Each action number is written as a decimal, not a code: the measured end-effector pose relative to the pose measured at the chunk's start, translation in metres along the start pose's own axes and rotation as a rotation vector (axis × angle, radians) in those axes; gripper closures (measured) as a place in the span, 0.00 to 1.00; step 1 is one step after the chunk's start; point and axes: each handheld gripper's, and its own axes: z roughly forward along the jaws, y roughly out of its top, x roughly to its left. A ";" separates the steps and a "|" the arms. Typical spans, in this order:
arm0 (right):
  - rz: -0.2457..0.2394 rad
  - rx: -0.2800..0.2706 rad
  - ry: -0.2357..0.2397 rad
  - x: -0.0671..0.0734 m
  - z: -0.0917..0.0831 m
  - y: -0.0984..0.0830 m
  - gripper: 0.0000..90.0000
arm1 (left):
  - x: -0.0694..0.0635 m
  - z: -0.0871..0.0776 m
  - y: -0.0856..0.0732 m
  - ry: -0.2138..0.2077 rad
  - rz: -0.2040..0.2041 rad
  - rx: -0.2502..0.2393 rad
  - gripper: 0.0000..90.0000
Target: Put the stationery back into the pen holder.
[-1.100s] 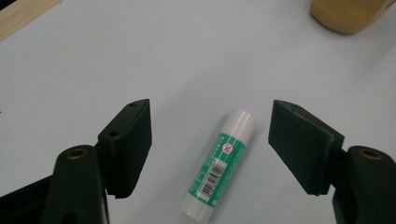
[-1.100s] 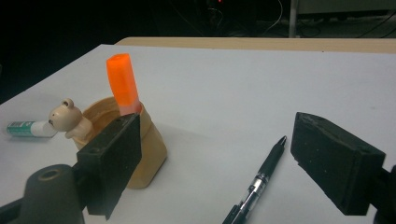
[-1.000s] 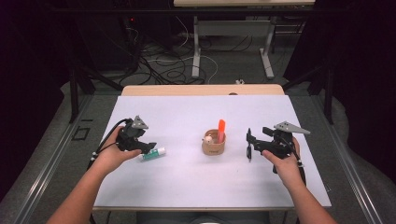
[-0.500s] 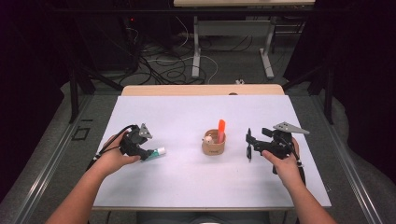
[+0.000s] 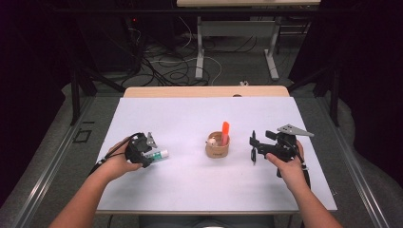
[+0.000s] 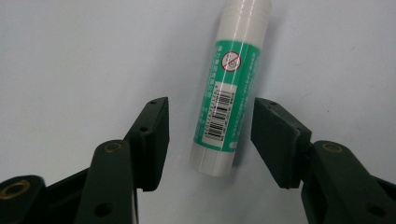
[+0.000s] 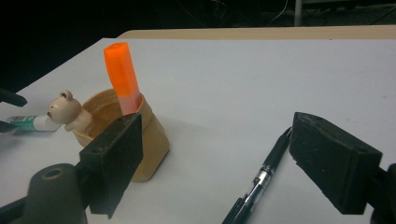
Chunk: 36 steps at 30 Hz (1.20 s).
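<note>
White covers your bench (image 5: 190, 118) from edge to edge, and on its left side lies the glue stick (image 5: 158, 155), a green-labelled tube with white ends. Your left gripper (image 5: 146, 153) sits low over it. In the left gripper view the stick (image 6: 229, 88) lies flat on the bench between your two black jaws, barcode up, its near end level with the pads. Your jaws have just been closing, yet a gap shows on either side of the stick: wider on the left in that view, narrower on the right. Neither pad touches it, so you do not hold it.

Near the middle of the bench stands a tan cup (image 5: 217, 148), upright, with an orange marker (image 5: 225, 132) standing in it, tilted a little. A small bear figure (image 7: 65, 109) clings to the cup's rim on the side facing the glue stick.

Further right, your right gripper (image 5: 253, 148) hovers beside the cup, well apart from your left one. Its jaws stand open with nothing between the pads. In the right gripper view a black pen (image 7: 261, 179) lies on the bench beneath and between those jaws, running away from you at a slant, with the cup (image 7: 140, 140) to its left behind the left jaw.
</note>
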 end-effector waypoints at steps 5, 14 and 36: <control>-0.002 0.003 0.001 0.000 0.000 0.000 0.19 | -0.002 0.004 0.001 0.026 0.030 0.022 0.55; -0.005 0.000 0.001 -0.001 0.000 0.000 0.19 | -0.007 0.010 0.004 0.023 0.060 0.046 0.57; -0.001 0.006 -0.001 -0.002 0.001 -0.001 0.19 | -0.008 0.015 0.006 0.022 0.088 0.046 0.68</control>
